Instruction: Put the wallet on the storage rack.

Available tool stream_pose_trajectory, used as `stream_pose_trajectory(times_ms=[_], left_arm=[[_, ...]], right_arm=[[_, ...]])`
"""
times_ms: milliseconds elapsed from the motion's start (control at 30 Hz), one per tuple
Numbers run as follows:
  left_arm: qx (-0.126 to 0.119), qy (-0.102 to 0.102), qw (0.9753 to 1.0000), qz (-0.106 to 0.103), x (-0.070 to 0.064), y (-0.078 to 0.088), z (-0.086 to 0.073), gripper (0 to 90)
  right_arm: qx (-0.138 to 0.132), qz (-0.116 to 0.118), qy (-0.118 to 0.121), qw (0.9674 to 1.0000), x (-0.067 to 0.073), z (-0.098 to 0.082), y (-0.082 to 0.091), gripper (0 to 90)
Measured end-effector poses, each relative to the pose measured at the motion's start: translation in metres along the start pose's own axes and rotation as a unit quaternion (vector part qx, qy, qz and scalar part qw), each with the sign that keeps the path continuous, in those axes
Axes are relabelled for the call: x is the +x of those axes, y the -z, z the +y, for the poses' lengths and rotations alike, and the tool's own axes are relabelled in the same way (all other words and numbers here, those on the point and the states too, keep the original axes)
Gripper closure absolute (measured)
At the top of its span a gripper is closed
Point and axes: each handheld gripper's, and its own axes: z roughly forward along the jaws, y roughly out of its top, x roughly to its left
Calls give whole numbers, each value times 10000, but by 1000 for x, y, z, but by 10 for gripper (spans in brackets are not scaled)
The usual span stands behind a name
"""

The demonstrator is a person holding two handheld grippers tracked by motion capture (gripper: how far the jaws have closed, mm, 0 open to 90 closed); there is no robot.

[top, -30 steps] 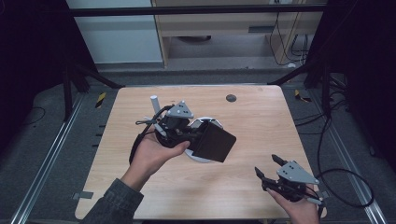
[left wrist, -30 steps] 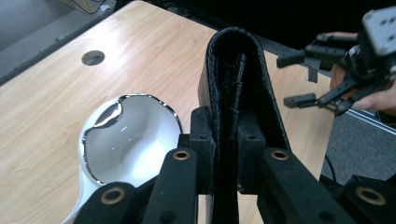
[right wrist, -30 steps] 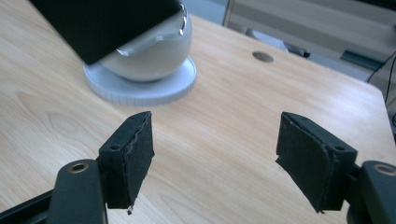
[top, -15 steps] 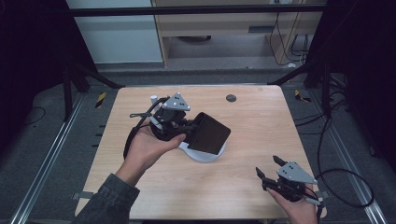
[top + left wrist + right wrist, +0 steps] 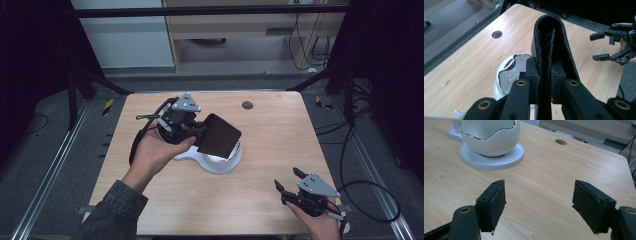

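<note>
Nearest the person, at the table's [image 5: 260, 130] near right corner, the right gripper [image 5: 292, 181] is hovering just above the wood with its jaws standing wide apart and nothing between them; in the right gripper view the gripper [image 5: 539, 202] is looking across bare boards toward the white egg-shaped bowl [image 5: 490, 138] sitting on its round white base [image 5: 496, 157].

Farther in, at mid-table, the left hand [image 5: 157, 152] is holding the left gripper [image 5: 202, 132] above the table's left half, its jaws clamping a folded black wallet [image 5: 220, 136]. In the left gripper view the gripper [image 5: 544, 77] is pinching the wallet [image 5: 551, 45] by its open edges, so the rounded fold is pointing away from the jaws and the long axis is running straight out along them. From above, the wallet is lying in the air, slanting toward the table's right and slightly toward the person, directly over the white bowl [image 5: 220, 161], partly hiding it; whether it is touching the rim cannot be told.

Beyond, near the far edge, a small round dark hole [image 5: 247, 105] is showing in the tabletop.
</note>
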Motion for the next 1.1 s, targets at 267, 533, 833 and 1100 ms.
stream_pose_trajectory(times_ms=[267, 533, 833, 1100], left_arm=[[169, -62, 9998, 86, 8, -8, -3, 807], [282, -121, 9994, 130, 9, -22, -9, 807], [405, -153, 9989, 173, 9, -33, -11, 806], [531, -139, 9984, 160, 12, -43, -16, 805]], right_arm=[[50, 35, -21, 10000, 0, -2, -1, 266], [68, 56, 6, 10000, 1, -3, -2, 263], [74, 61, 6, 10000, -1, -4, -1, 261], [75, 88, 8, 9999, -1, -4, -2, 260]])
